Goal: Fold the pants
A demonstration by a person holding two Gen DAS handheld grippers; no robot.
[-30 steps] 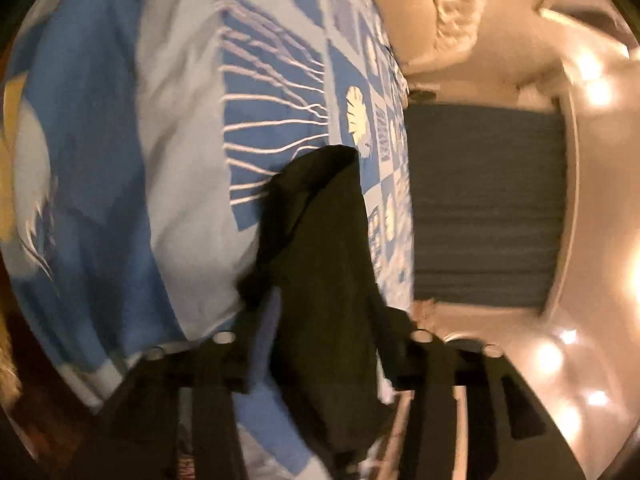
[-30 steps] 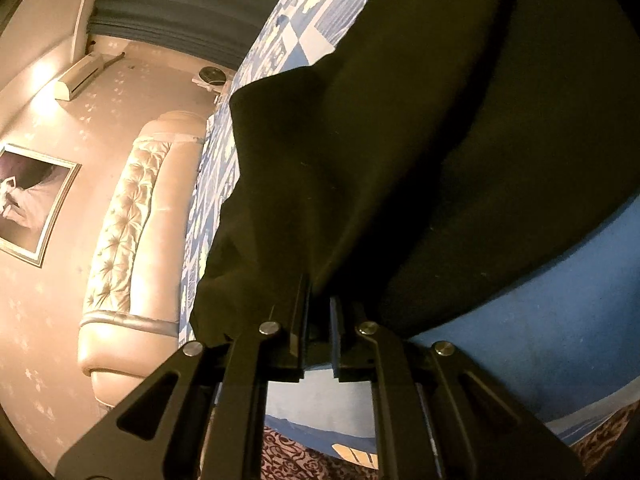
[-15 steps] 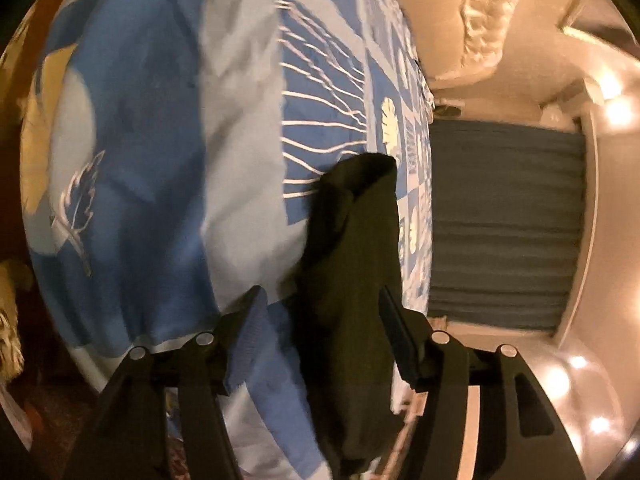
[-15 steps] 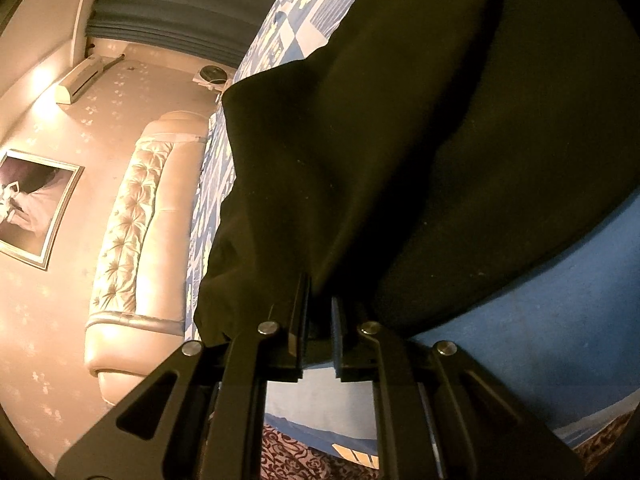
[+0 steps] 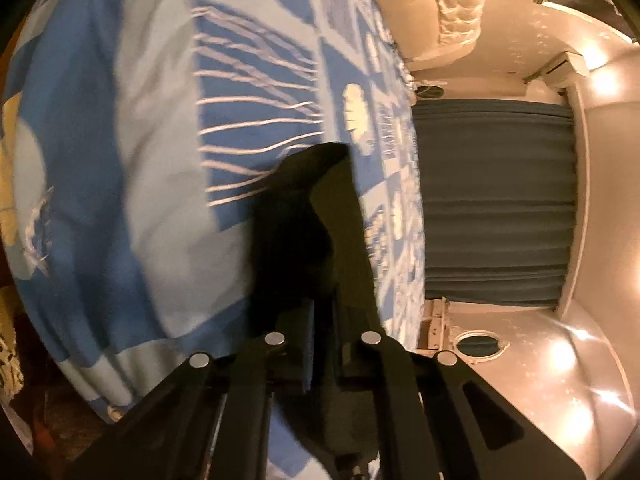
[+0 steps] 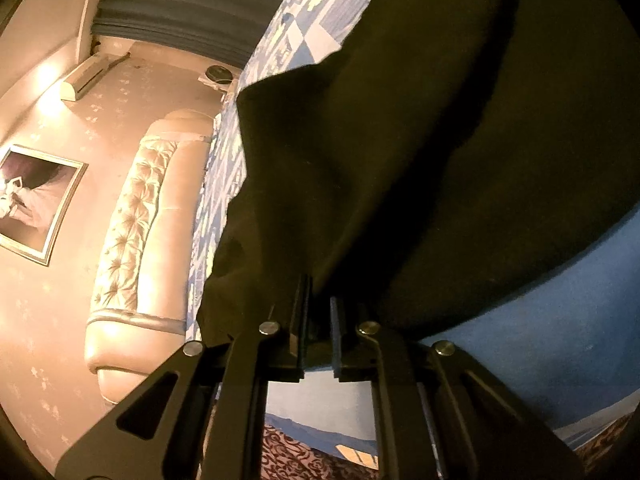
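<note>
The dark pants [image 6: 420,140] lie on a bed with a blue patterned cover [image 5: 160,160]. In the left wrist view a narrow strip of the pants [image 5: 320,208] runs away from me over the cover, and my left gripper [image 5: 324,320] is shut on its near end, the cloth pinched between both pads. In the right wrist view the pants fill the upper right, and my right gripper [image 6: 318,304] is shut on their near edge, the fabric bunching up from between the fingers. The far end of the pants is out of frame.
A tufted cream headboard [image 6: 132,232] stands at one end of the bed, with a framed picture [image 6: 32,200] on the wall. A dark curtain [image 5: 496,200] hangs beyond the bed. A patterned rug [image 6: 304,452] shows below the bed's edge.
My left gripper's jaws, wide apart around the pants strip before, have closed on the cloth and lifted slightly. The right gripper has kept its grip and not moved.
</note>
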